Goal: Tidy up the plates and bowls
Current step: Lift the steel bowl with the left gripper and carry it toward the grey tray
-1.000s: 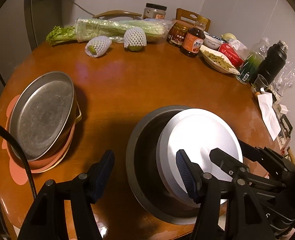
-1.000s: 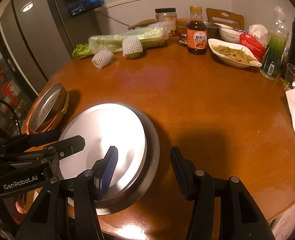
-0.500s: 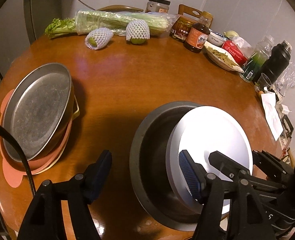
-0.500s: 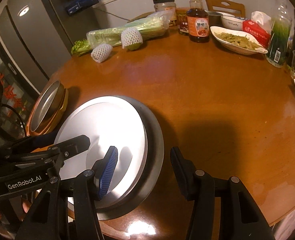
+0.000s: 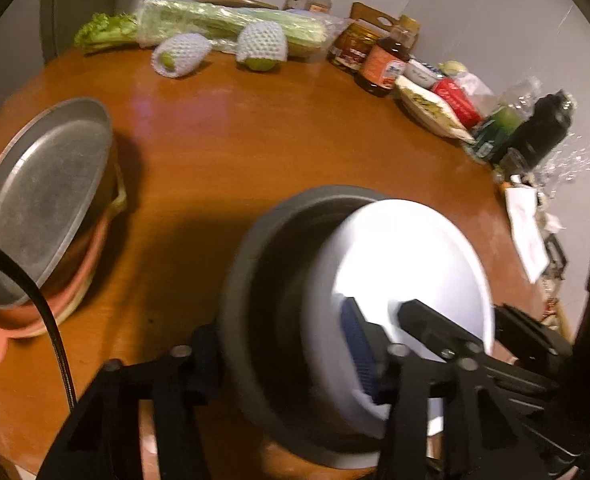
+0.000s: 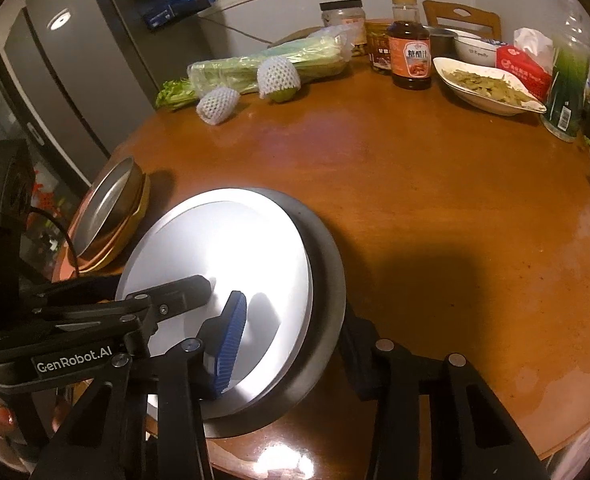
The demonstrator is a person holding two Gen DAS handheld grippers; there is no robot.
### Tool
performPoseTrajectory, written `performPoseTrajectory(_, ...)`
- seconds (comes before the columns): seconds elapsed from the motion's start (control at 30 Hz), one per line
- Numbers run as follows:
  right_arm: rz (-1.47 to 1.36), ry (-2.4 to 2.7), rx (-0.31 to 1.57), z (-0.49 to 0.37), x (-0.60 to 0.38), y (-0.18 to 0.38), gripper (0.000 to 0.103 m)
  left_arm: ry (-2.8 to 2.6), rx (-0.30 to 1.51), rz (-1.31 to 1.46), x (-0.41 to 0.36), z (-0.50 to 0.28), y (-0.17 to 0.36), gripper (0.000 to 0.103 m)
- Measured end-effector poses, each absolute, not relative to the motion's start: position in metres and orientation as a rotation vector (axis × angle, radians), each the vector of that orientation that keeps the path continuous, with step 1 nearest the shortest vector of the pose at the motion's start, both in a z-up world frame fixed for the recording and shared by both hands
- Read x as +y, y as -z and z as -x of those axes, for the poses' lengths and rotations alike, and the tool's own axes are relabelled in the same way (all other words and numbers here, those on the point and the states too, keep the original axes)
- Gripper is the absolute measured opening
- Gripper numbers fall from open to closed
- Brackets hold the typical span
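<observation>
Both hand-held grippers have just closed since the earlier frames: the left hand-held gripper [image 5: 285, 354] now clamps the near-left rim of the grey bowl [image 5: 255, 280], the right hand-held gripper [image 6: 291, 344] its right rim. A white plate [image 6: 223, 256] lies inside the bowl, at the bench [image 6: 435, 208] front edge. 1 metal plate [image 5: 43, 196] sits tilted on stacked dishes at left.
</observation>
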State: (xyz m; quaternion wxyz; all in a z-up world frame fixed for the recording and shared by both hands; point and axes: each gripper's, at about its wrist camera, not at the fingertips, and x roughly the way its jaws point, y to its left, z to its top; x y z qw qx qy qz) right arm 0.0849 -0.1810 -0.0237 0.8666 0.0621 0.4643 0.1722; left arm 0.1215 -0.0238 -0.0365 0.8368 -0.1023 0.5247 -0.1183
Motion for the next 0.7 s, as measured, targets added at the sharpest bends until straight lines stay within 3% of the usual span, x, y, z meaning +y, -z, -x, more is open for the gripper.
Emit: performPoseTrajectory(0.7,-0.103,-0.385,0.895,-0.074,-0.165,-0.004,0.041,0.209,1.022,0.221,-0.006,-0.103,0.002,0.049)
